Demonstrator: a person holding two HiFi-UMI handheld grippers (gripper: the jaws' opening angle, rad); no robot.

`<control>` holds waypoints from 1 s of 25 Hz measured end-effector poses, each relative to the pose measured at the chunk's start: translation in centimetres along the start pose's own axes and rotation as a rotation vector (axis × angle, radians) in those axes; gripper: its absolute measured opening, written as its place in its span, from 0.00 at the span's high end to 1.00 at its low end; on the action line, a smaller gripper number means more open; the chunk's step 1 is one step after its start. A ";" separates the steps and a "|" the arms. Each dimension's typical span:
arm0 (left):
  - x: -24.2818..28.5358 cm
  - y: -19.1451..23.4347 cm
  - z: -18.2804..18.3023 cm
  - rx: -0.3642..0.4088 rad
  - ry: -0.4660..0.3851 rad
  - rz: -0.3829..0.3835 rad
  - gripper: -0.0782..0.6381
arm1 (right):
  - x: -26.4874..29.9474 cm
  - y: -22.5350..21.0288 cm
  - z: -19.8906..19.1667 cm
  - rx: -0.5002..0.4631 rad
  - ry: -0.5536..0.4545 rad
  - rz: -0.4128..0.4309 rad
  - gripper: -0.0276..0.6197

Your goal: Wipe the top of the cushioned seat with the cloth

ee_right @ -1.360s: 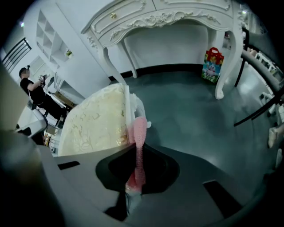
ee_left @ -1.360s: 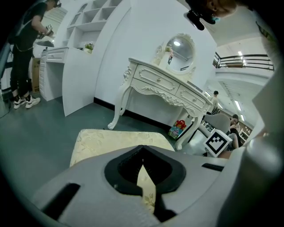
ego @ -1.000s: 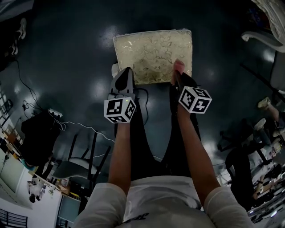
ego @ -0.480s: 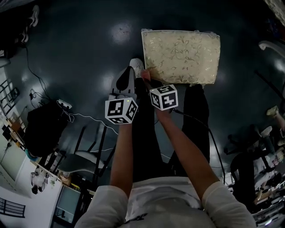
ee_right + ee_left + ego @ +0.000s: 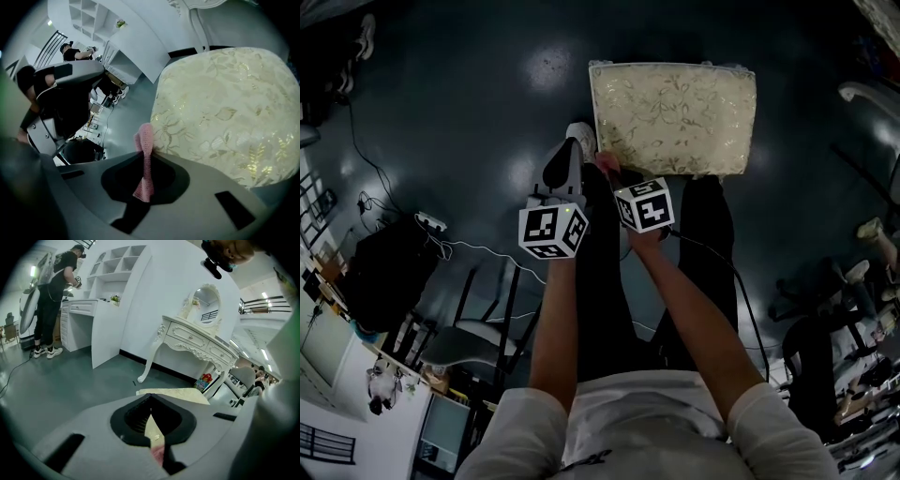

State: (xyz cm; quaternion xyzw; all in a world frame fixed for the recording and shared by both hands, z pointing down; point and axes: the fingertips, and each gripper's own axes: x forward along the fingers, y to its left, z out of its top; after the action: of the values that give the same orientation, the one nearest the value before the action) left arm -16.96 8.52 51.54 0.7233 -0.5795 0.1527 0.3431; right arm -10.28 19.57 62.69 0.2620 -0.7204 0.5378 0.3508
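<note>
Your right gripper [image 5: 144, 157] clamps the cloth [image 5: 143, 140], which runs 6-to-12 at the 8 o'clock corner of the seat [image 5: 225, 103]. Your left gripper [image 5: 151, 404] has its jaws together, empty.

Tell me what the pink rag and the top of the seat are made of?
The cloth looks like soft pink knitted or loosely woven fabric: it shows a fine, regular texture and hangs limp. The cushioned seat looks covered in cream fabric with a shiny gold leaf-and-flower pattern, maybe brocade, since parts glint in the light. Its padding is hidden.
</note>
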 end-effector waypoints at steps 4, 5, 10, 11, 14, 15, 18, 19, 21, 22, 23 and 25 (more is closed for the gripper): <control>0.9 -2.2 0.0 -0.001 -0.008 -0.018 0.87 | -1.5 -1.5 -0.5 -0.004 0.000 -0.001 0.92; 1.0 -2.8 0.0 -0.001 -0.009 -0.023 0.87 | -2.0 -2.0 -0.7 -0.007 0.002 -0.005 0.92; 1.7 -5.1 -0.5 0.005 -0.006 -0.039 0.87 | -4.3 -4.7 -1.6 -0.037 0.018 -0.030 0.92; 2.0 -5.4 -0.5 0.007 -0.006 -0.042 0.87 | -4.7 -5.3 -1.7 -0.042 0.020 -0.037 0.92; 2.6 -6.5 -0.7 0.010 -0.004 -0.046 0.87 | -6.3 -7.6 -2.4 -0.037 0.022 -0.062 0.92; 2.9 -6.9 -0.7 0.010 -0.003 -0.048 0.87 | -6.9 -8.5 -2.7 -0.028 0.021 -0.074 0.92; 3.9 -8.5 -0.8 0.015 0.000 -0.063 0.87 | -9.0 -11.7 -3.7 0.008 0.019 -0.120 0.92; 4.2 -9.2 -1.0 0.019 0.003 -0.071 0.87 | -9.8 -12.8 -4.1 0.026 0.014 -0.136 0.92; 4.9 -10.6 -1.4 0.029 0.011 -0.090 0.87 | -11.3 -15.3 -4.9 0.067 -0.001 -0.167 0.92; 5.2 -11.2 -1.6 0.033 0.015 -0.099 0.87 | -12.1 -16.6 -5.2 0.087 -0.009 -0.184 0.92; 5.5 -11.9 -1.9 0.035 0.019 -0.107 0.87 | -13.0 -17.9 -5.5 0.105 -0.016 -0.201 0.92; 6.1 -13.4 -2.4 0.042 0.030 -0.125 0.87 | -14.6 -20.3 -5.9 0.134 -0.027 -0.234 0.92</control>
State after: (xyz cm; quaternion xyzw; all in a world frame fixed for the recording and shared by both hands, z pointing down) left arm -2.18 6.90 52.70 0.7627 -0.5248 0.1537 0.3453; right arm 15.38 19.51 64.19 0.3742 -0.6522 0.5366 0.3830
